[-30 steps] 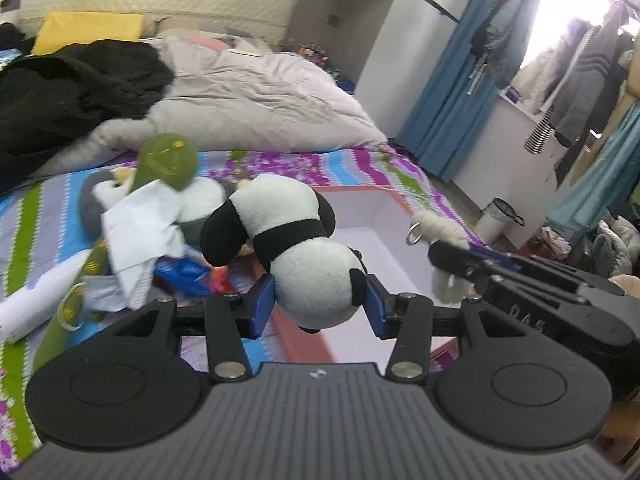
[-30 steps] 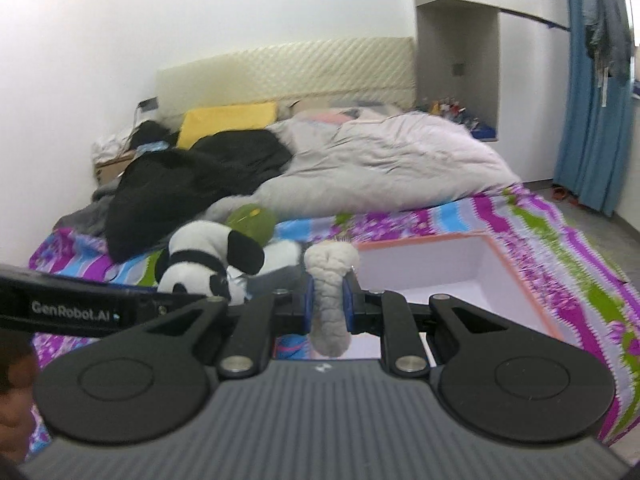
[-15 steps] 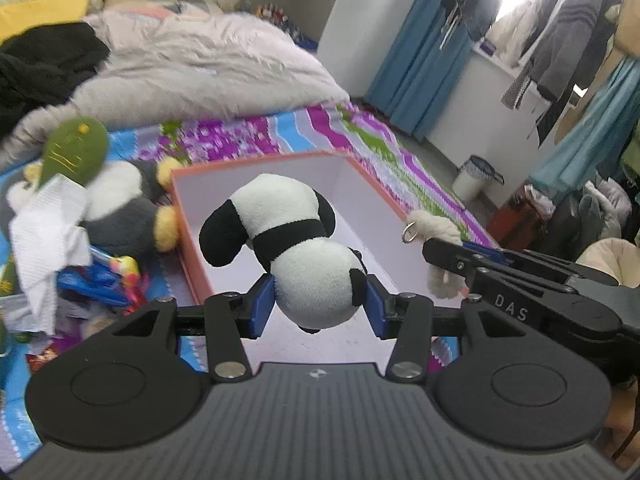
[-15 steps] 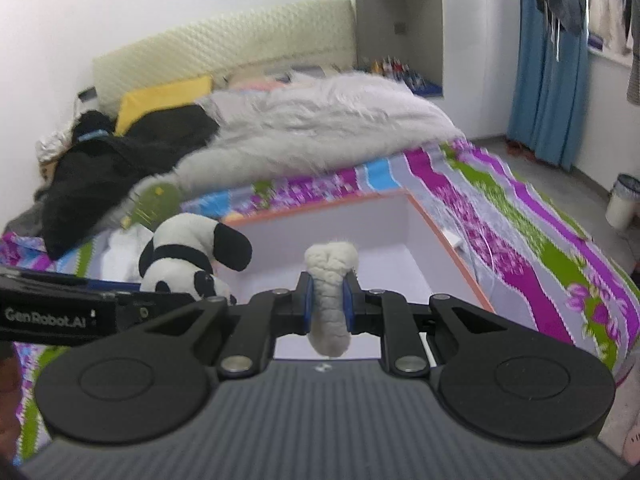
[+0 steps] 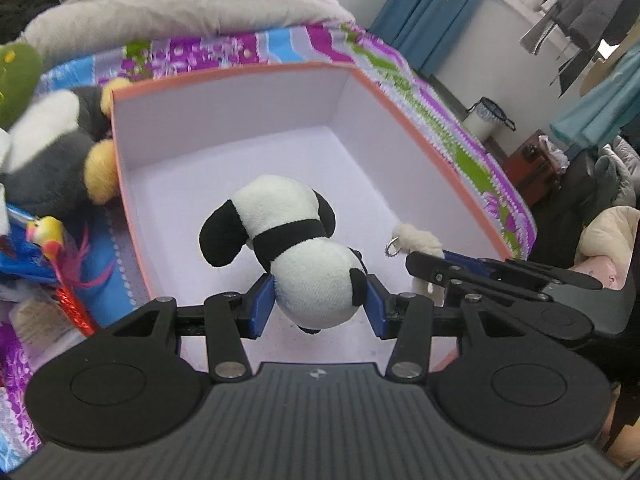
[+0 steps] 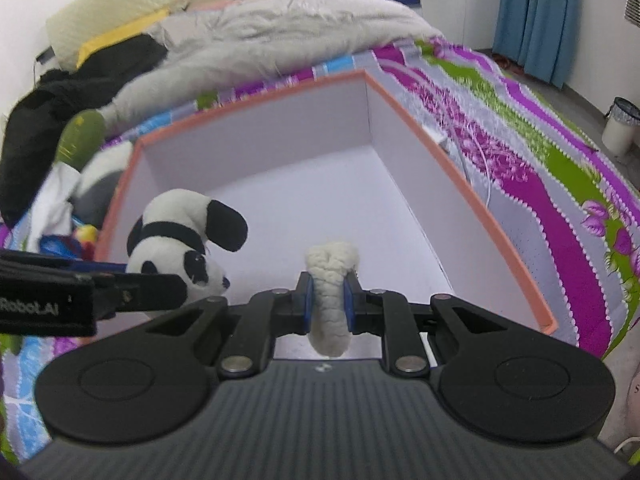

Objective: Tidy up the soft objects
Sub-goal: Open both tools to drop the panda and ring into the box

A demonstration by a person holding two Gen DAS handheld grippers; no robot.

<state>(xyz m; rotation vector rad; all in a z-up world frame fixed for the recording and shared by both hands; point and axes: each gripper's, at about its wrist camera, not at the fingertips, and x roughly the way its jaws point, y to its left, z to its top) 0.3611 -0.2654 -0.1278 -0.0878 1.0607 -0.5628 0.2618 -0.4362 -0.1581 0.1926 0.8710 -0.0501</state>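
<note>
While each tool clamps a toy, panda (image 5: 296, 256) points rump-first over box (image 5: 420, 136).

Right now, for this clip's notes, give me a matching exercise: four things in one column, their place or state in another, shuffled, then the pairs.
Things:
1. panda
2. white plush
3. box
4. bin

Places or states:
A. on the floor beside the bed
B. open on the bed, nothing lying in it
C. clamped in the left gripper
D. clamped in the right gripper

Pairs: 1-C, 2-D, 3-B, 4-A
</note>
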